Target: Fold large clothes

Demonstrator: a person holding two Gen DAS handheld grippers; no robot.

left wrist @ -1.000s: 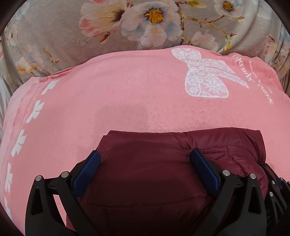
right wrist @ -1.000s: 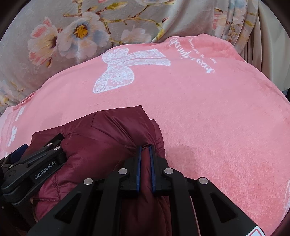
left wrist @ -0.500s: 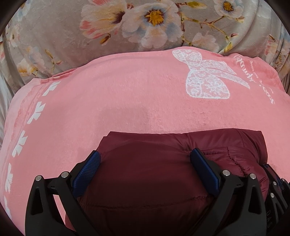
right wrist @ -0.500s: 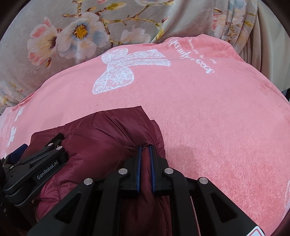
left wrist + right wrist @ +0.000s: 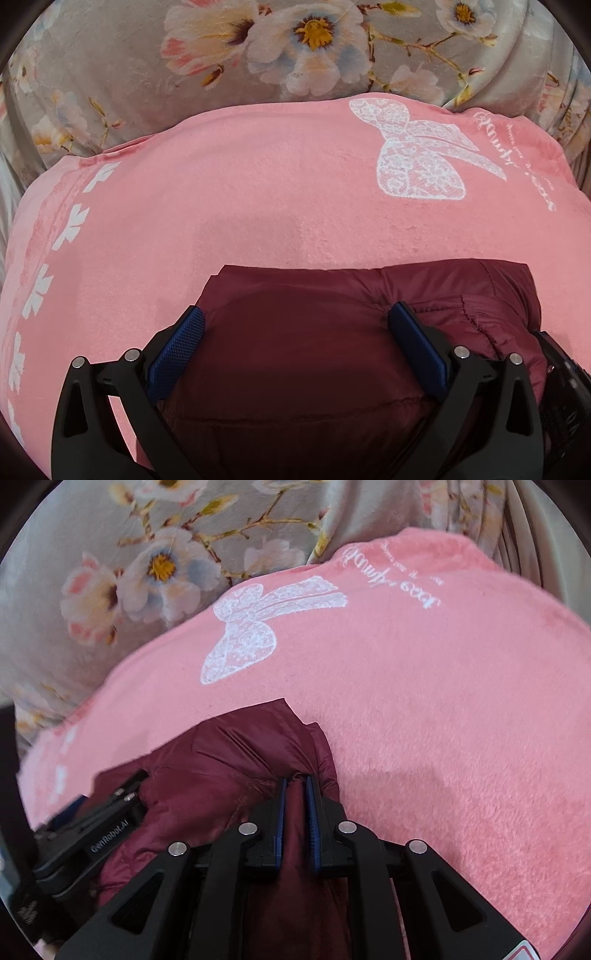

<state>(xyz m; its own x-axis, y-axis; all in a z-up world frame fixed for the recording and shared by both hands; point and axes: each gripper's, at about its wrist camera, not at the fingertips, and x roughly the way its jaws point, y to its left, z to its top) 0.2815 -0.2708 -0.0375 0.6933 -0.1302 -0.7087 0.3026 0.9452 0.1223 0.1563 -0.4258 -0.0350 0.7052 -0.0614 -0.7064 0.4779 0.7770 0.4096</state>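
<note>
A dark maroon puffer jacket (image 5: 314, 350) lies folded on a pink fleece blanket (image 5: 240, 206). My left gripper (image 5: 295, 325) is open, its blue pads (image 5: 177, 343) wide apart over the jacket's left part. My right gripper (image 5: 295, 786) is shut on a pinched ridge of the jacket (image 5: 229, 760) at its right edge. The left gripper's black body (image 5: 88, 834) shows at the lower left of the right wrist view. The right gripper's body (image 5: 565, 398) shows at the right edge of the left wrist view.
The pink blanket (image 5: 443, 701) carries a white butterfly print (image 5: 417, 166) and white script (image 5: 391, 576). A grey floral cloth (image 5: 258, 55) lies behind it. White leaf marks (image 5: 70, 225) run down the blanket's left border.
The right wrist view has shifted and tilted, with motion blur at its left; the right gripper has moved with the jacket fold still held. The left gripper stays nearly still.
</note>
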